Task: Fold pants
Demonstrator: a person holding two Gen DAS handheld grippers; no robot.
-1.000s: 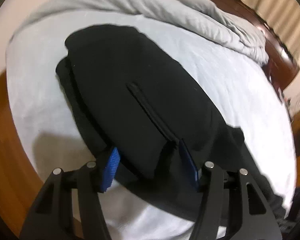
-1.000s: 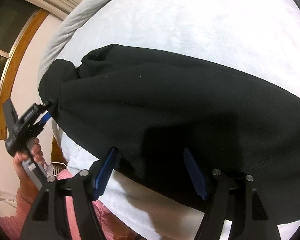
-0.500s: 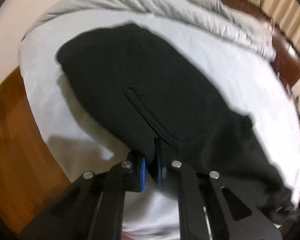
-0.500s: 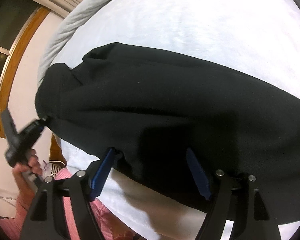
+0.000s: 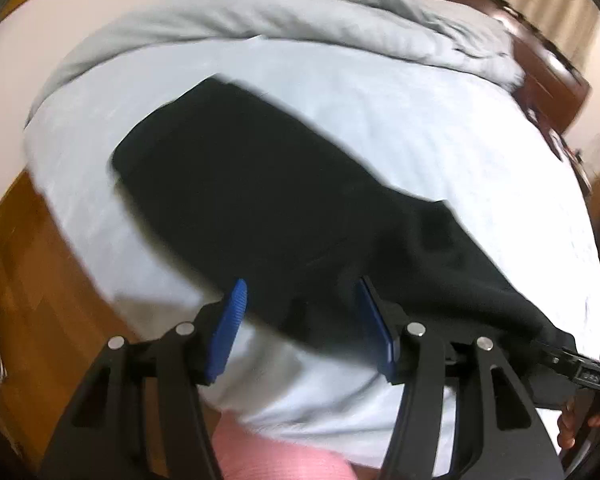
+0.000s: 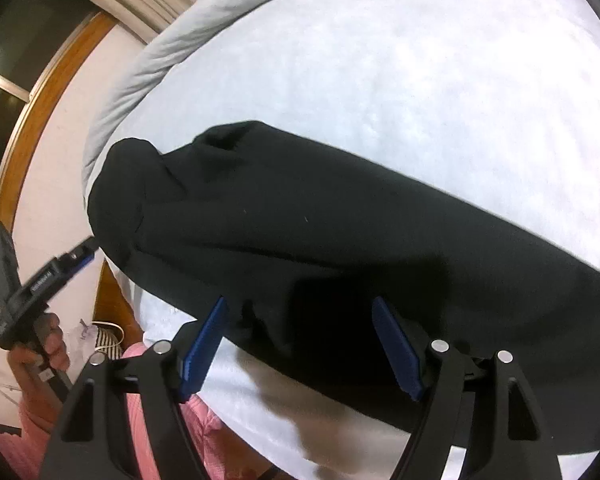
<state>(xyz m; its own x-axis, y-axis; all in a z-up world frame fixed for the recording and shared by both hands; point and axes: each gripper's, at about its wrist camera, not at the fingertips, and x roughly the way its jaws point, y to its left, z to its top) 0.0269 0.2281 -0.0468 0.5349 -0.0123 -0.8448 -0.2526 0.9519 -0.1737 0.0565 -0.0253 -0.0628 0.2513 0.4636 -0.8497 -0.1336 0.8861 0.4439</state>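
Pants, black, soft and limp (likely light, prone to sagging and bunching), lie across the white bed mid-frame, best pinched at the near hem edge, where the left gripper and right gripper both gape wide, holding nothing.

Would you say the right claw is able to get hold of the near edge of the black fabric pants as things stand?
Probably yes. The right claw is open, and the near edge of the black fabric pants lies between its blue pads on the white bed sheet, with nothing in between.
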